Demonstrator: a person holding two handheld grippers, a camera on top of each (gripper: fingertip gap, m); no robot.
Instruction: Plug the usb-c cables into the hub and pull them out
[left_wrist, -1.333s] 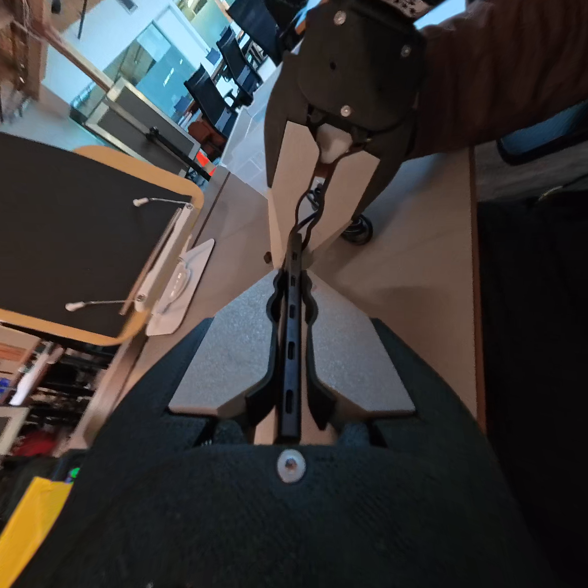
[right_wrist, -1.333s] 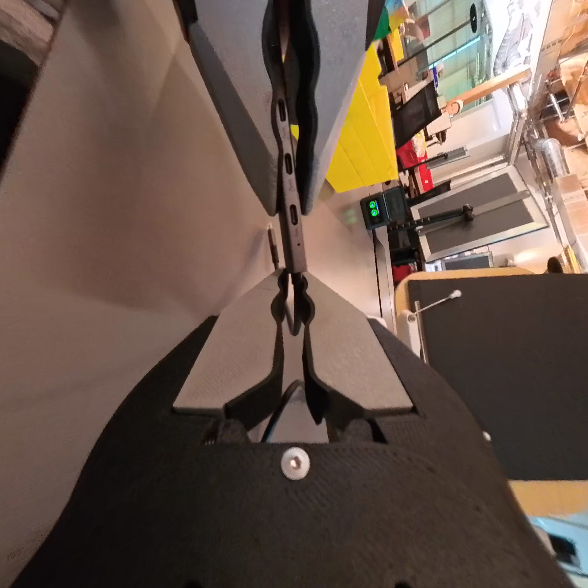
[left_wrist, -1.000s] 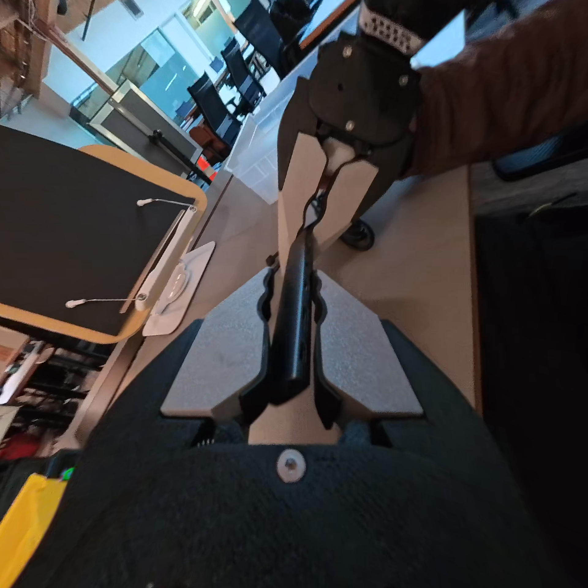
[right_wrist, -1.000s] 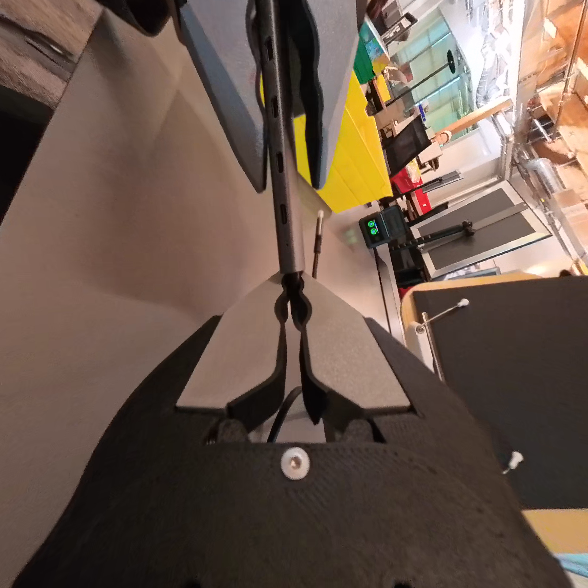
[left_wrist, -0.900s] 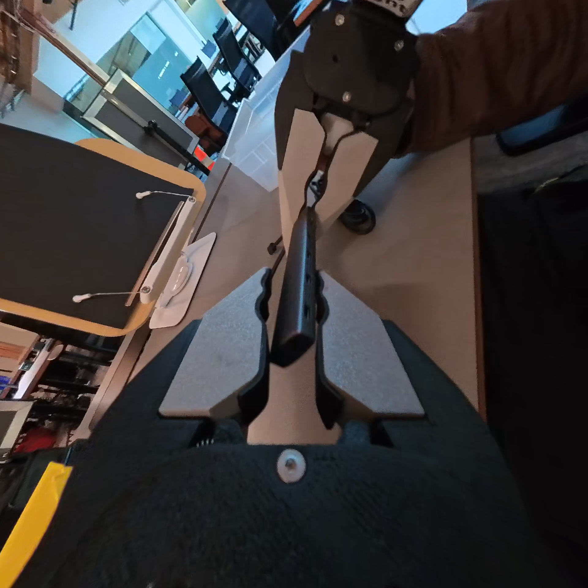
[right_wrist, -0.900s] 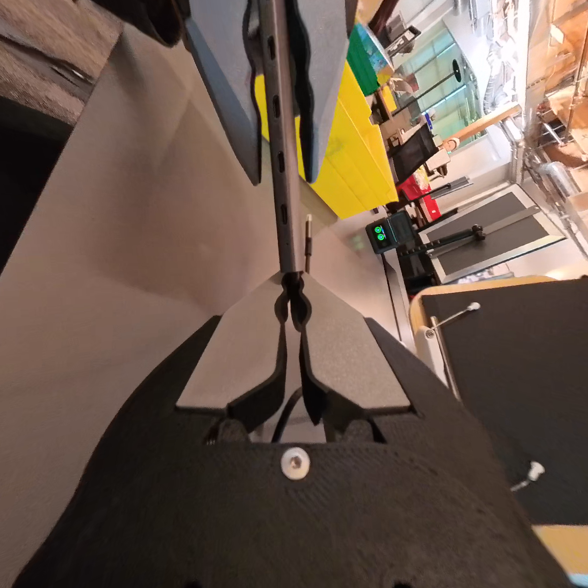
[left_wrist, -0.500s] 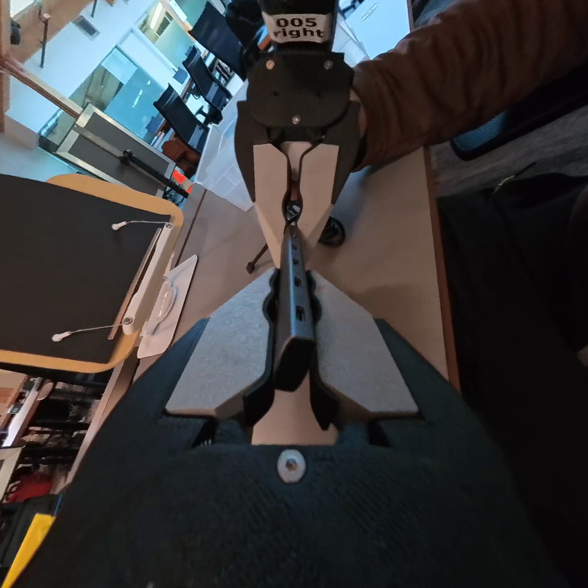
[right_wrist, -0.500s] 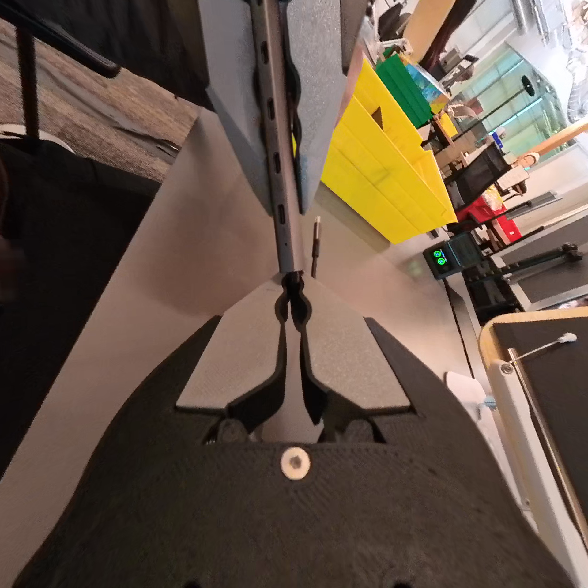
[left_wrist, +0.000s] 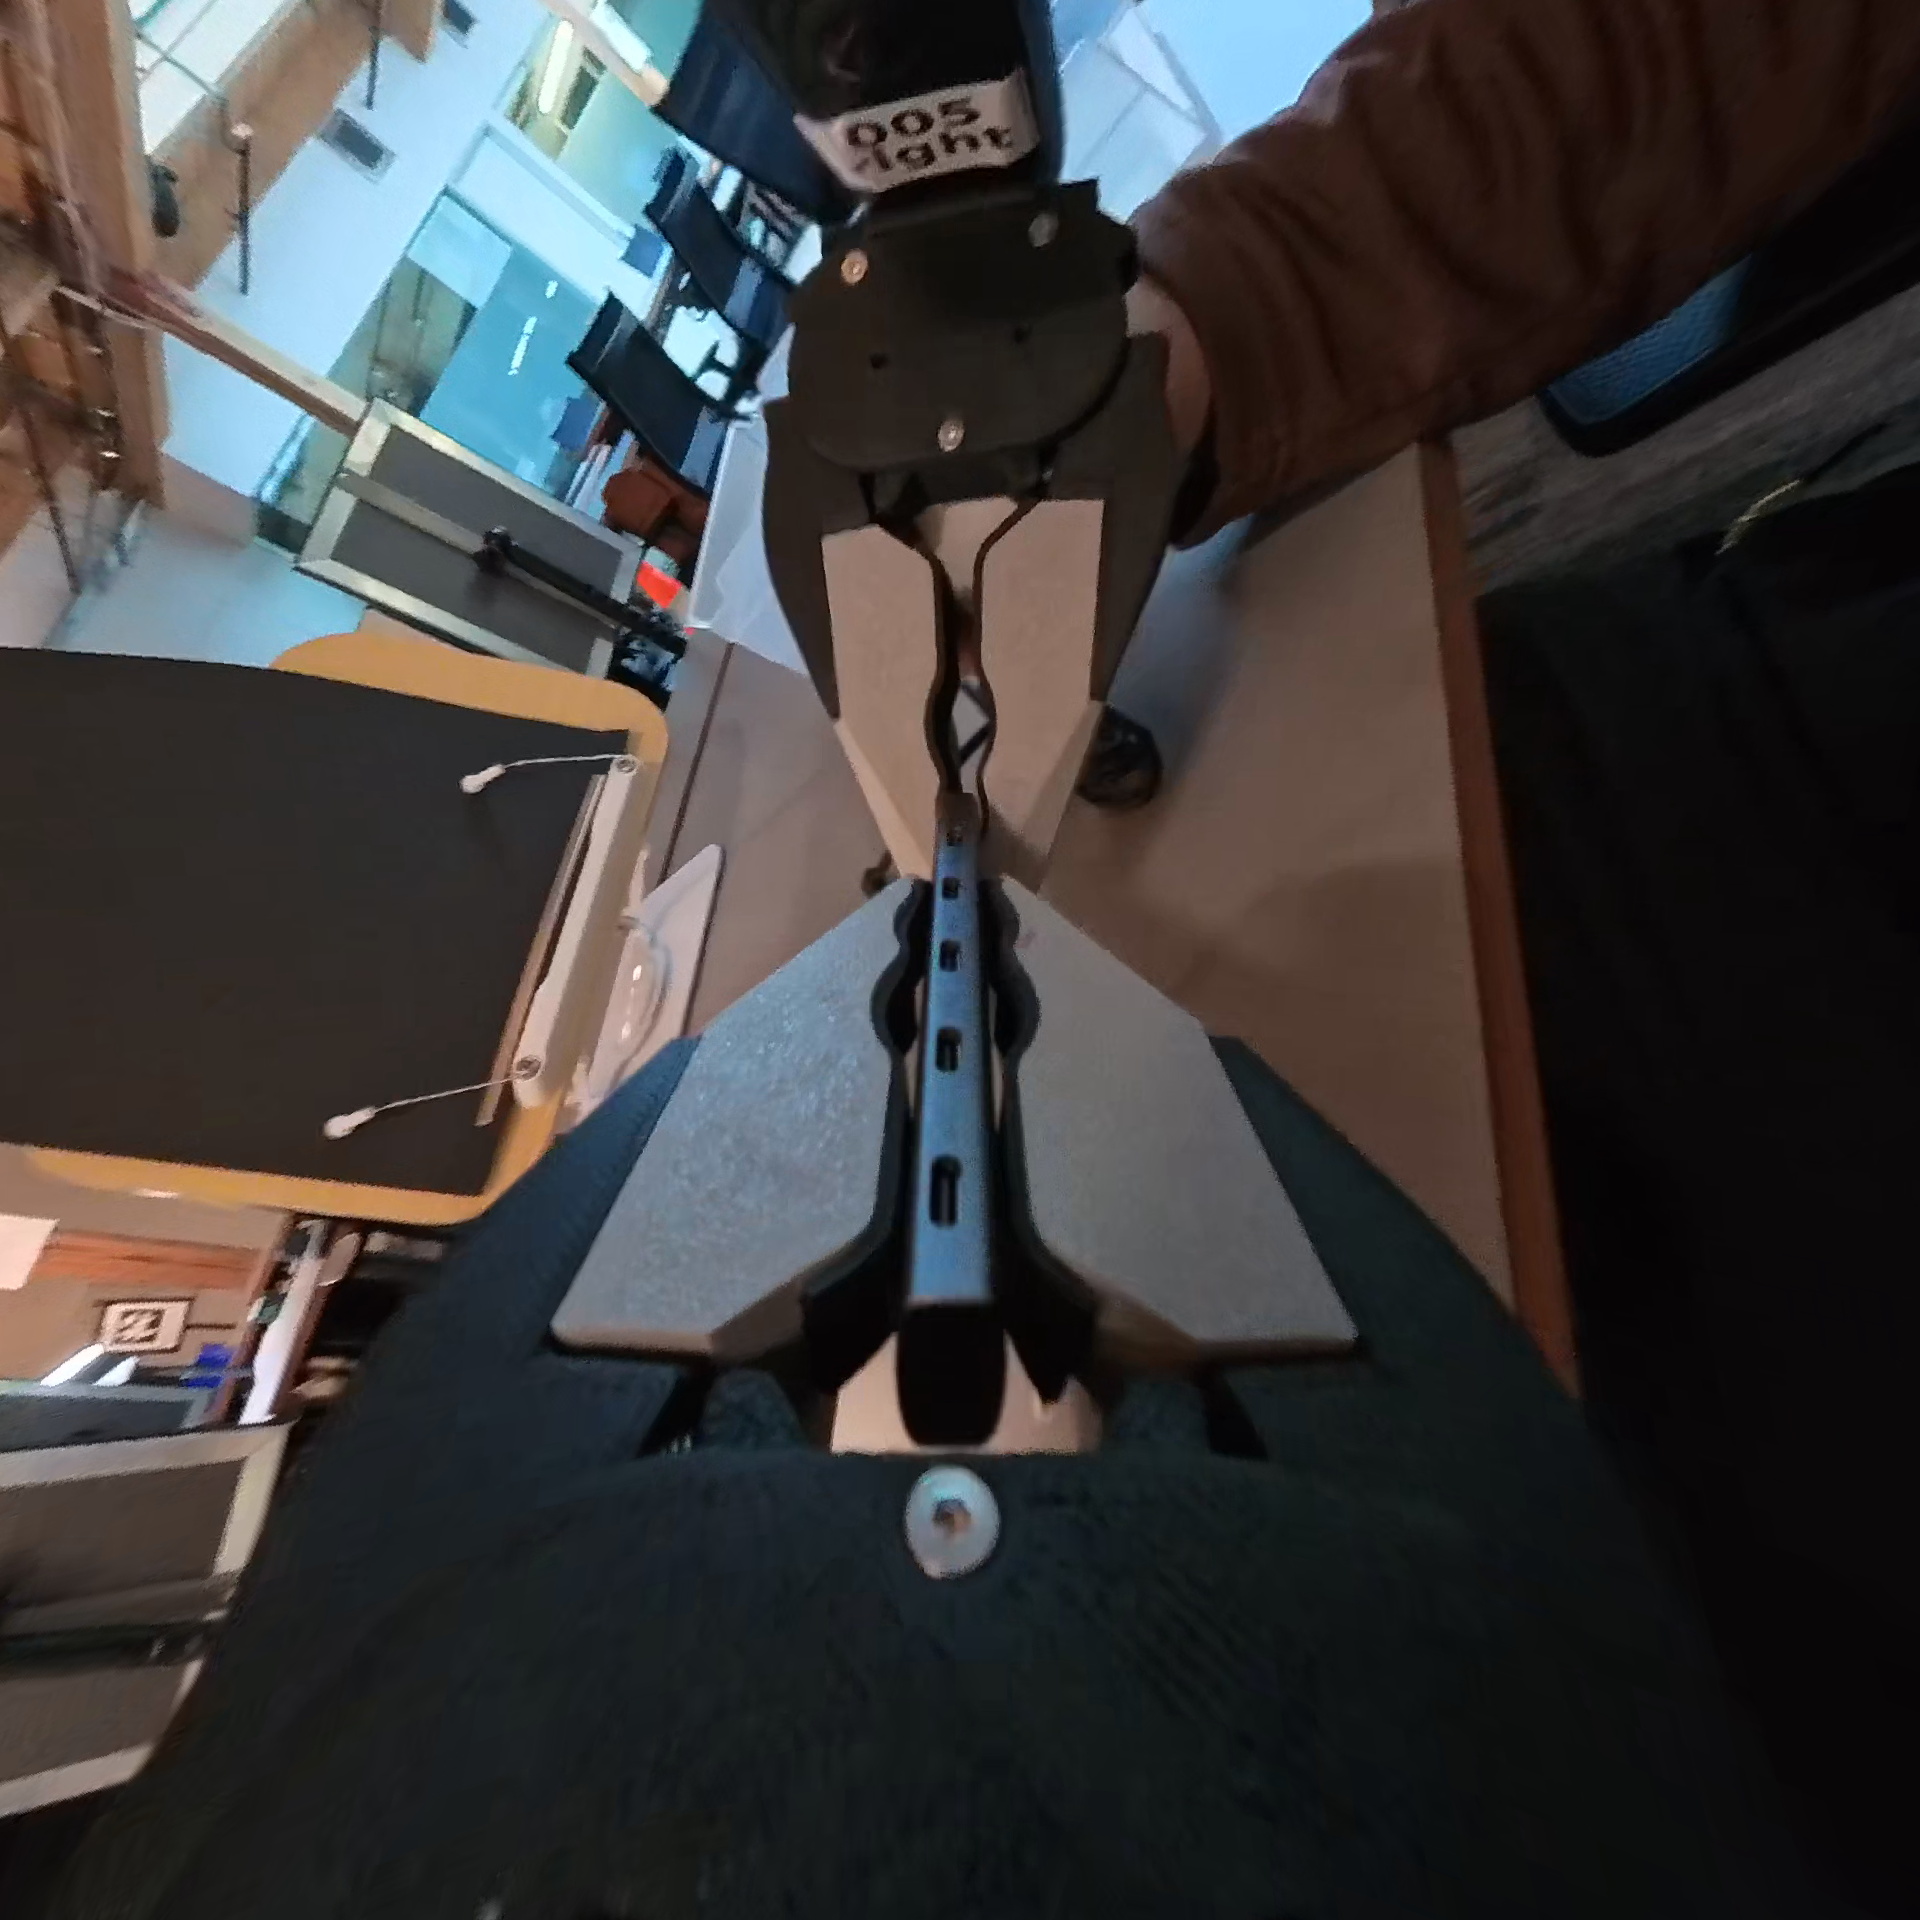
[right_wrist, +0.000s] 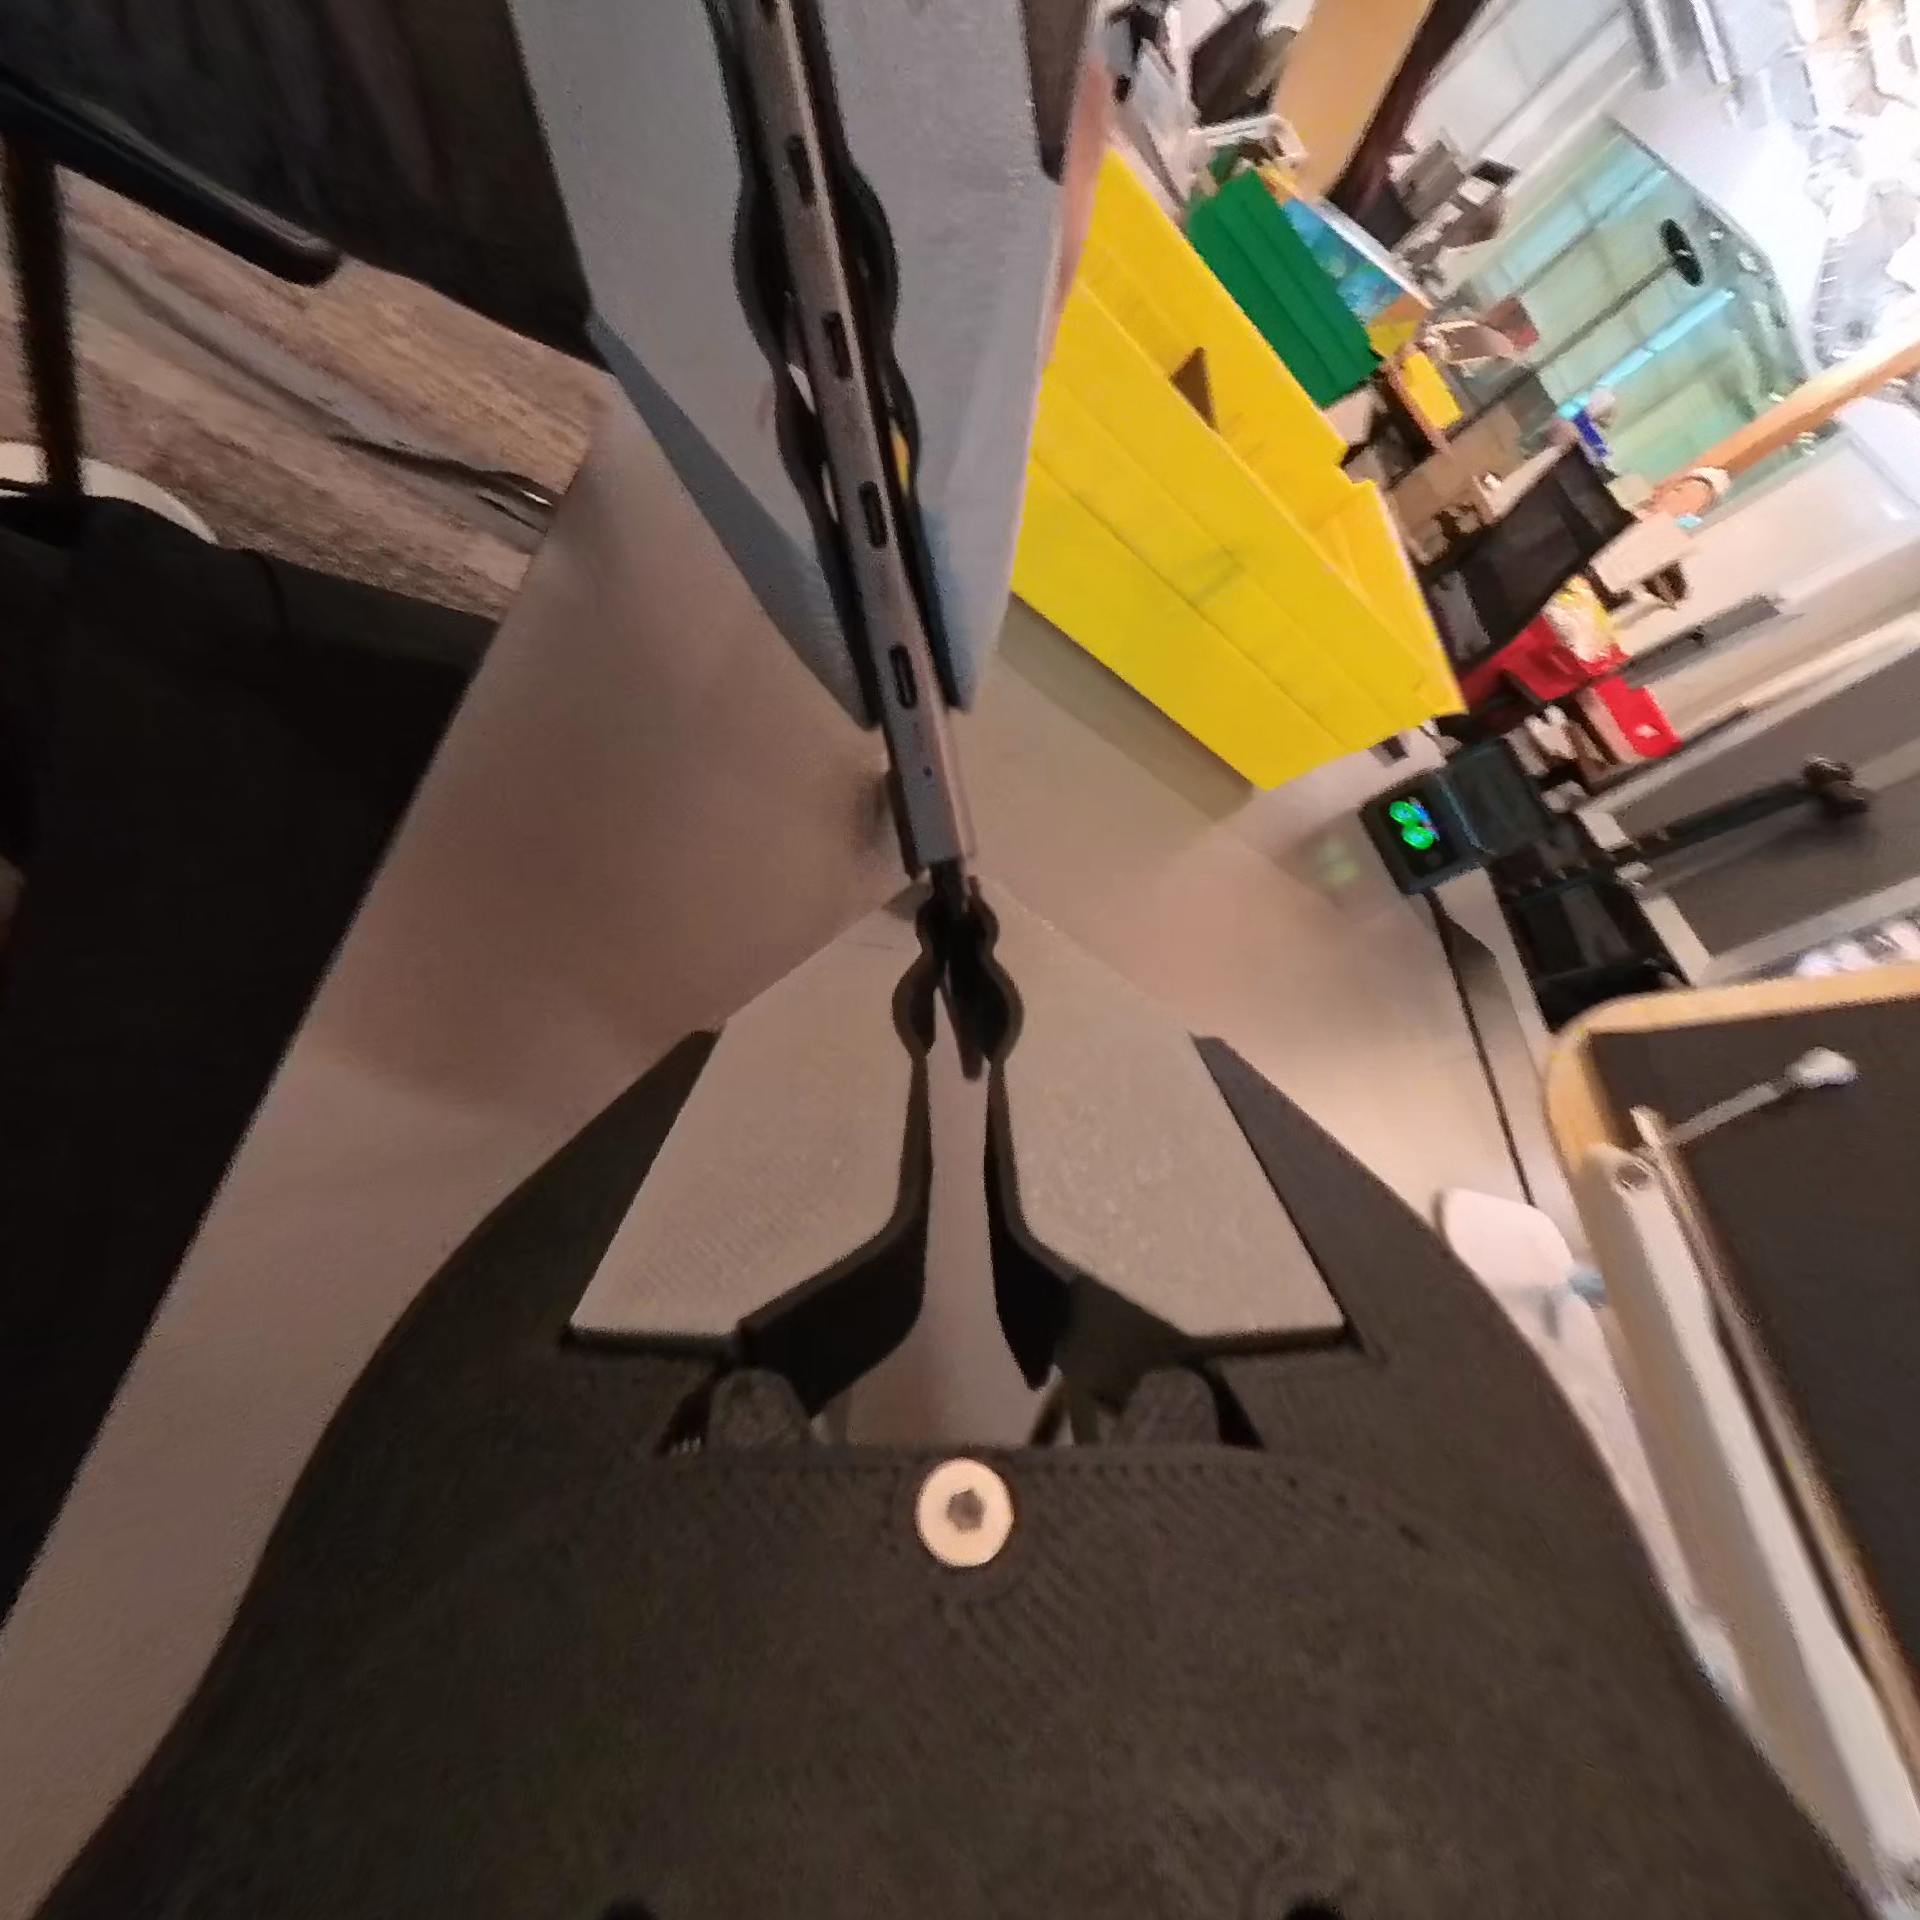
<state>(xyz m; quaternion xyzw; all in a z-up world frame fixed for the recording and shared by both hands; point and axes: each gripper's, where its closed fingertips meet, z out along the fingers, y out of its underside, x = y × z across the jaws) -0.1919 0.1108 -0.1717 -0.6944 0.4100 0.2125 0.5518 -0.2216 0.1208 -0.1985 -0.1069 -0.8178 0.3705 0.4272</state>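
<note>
A slim grey hub (left_wrist: 948, 1091) with several ports on its edge is clamped between the fingers of my left gripper (left_wrist: 956, 904). The hub points straight away from me. My right gripper (left_wrist: 961, 821) faces it tip to tip and is shut on a black cable (left_wrist: 940, 665) at the hub's far end. In the right wrist view my right gripper (right_wrist: 951, 920) pinches the black cable plug (right_wrist: 961, 997) right at the end of the hub (right_wrist: 894, 644). The left gripper's grey fingers (right_wrist: 665, 312) hold the hub above it. Both are held above the beige table (left_wrist: 1247, 935).
A black board with a wooden rim (left_wrist: 260, 914) and a white pad (left_wrist: 665, 956) lie to the left. Yellow bins (right_wrist: 1195, 499) and a black device with green lights (right_wrist: 1423, 831) stand behind. A brown sleeve (left_wrist: 1455, 260) holds the right gripper. A black cable coil (left_wrist: 1117, 753) lies on the table. One gripper's finger ends stand about 4 cm off the other's.
The hub slid forward in the left fingers, then back in. Both grippers turned and stayed tip to tip. A loose silver-tipped plug beside the hub has left the right wrist view.
</note>
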